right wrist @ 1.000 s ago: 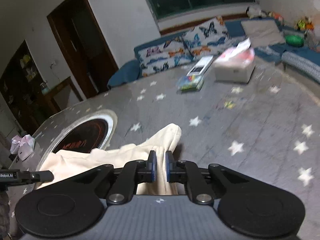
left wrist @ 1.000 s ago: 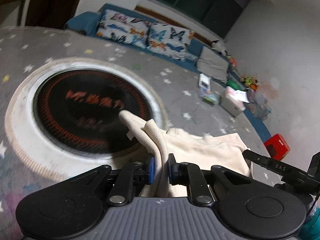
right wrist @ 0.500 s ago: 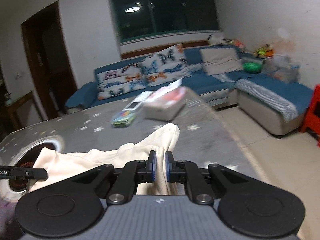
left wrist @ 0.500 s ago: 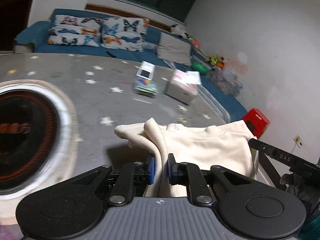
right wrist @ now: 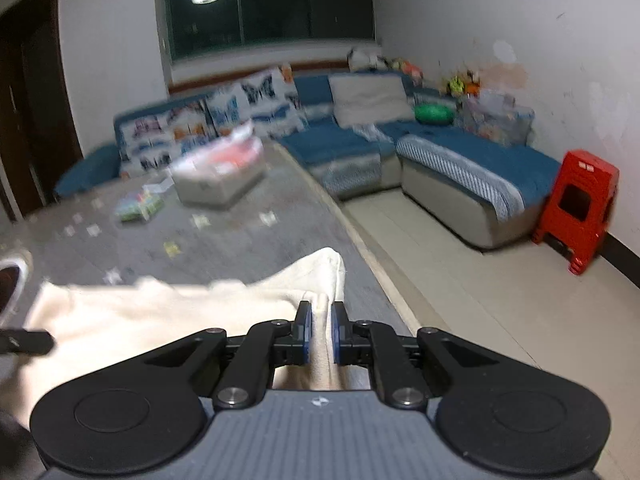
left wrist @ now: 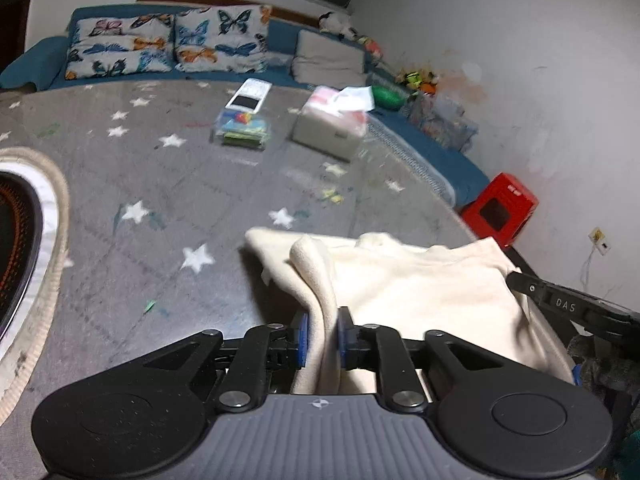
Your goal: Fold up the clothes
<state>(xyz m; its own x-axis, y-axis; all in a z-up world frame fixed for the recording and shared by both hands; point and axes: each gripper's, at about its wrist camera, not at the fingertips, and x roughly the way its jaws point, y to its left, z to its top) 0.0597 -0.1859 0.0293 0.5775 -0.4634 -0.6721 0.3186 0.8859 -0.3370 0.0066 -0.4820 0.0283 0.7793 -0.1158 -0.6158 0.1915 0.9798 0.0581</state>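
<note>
A cream fleece garment (left wrist: 420, 284) hangs stretched between both grippers above a grey star-patterned table (left wrist: 180, 184). My left gripper (left wrist: 322, 334) is shut on a bunched fold at the garment's left end. In the right wrist view the same cream garment (right wrist: 160, 312) spreads to the left, and my right gripper (right wrist: 320, 334) is shut on its right end, close to the table's right edge. The right gripper's black finger (left wrist: 560, 304) shows at the far right of the left wrist view.
On the table stand a tissue box (left wrist: 332, 126), a clear box of coloured items (left wrist: 244, 130) and a round black-and-white cooktop (left wrist: 24, 240) at the left. Beyond lie a blue sofa (right wrist: 460, 160) with butterfly cushions, a red stool (right wrist: 576, 208) and tiled floor.
Both grippers have swung right with the garment, away from the round cooktop and toward the table's right edge. The garment stays gripped at both ends.
</note>
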